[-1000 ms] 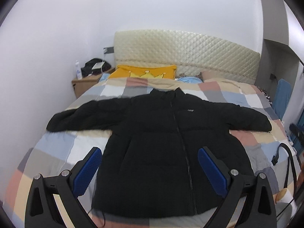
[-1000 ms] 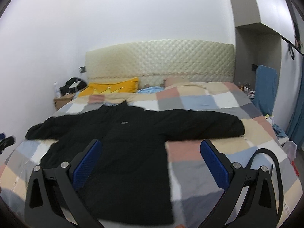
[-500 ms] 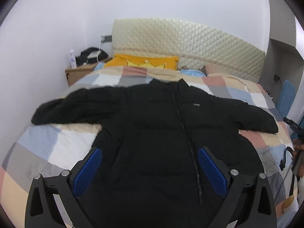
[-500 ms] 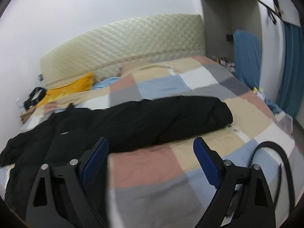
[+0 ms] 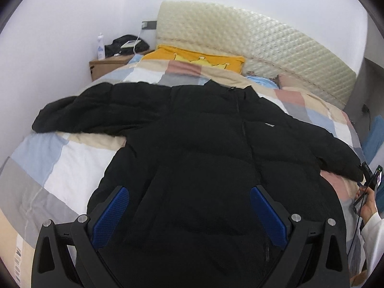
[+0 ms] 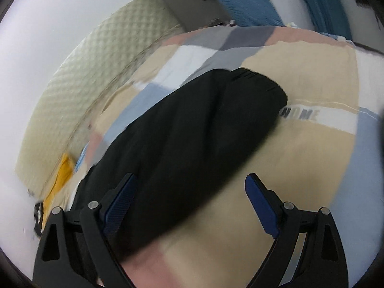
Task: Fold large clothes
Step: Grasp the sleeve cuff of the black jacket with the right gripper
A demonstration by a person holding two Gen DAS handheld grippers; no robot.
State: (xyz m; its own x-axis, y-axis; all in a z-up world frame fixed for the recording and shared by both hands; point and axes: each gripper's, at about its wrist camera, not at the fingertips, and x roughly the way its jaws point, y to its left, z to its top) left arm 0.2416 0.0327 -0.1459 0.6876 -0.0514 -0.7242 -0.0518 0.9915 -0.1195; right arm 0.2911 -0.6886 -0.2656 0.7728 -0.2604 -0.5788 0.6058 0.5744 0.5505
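Note:
A black puffer jacket (image 5: 204,158) lies front up and spread flat on the checked bedspread (image 5: 60,163), sleeves out to both sides, collar toward the headboard. My left gripper (image 5: 189,211) is open and empty, hovering over the jacket's lower body. My right gripper (image 6: 189,199) is open and empty, just above the jacket's right sleeve (image 6: 204,129), whose cuff (image 6: 259,84) points away from me. The right wrist view is tilted and blurred.
A quilted cream headboard (image 5: 264,48) and a yellow pillow (image 5: 199,58) are at the far end of the bed. A wooden nightstand (image 5: 108,66) with a bottle and a black bag stands far left. A hand holding a phone (image 5: 367,196) shows at the right edge. Blue fabric (image 6: 252,0) hangs beyond the bed.
My left gripper has moved closer over the jacket's body. My right gripper has swung right and dropped toward the right sleeve, with the view tilting. Both stay open.

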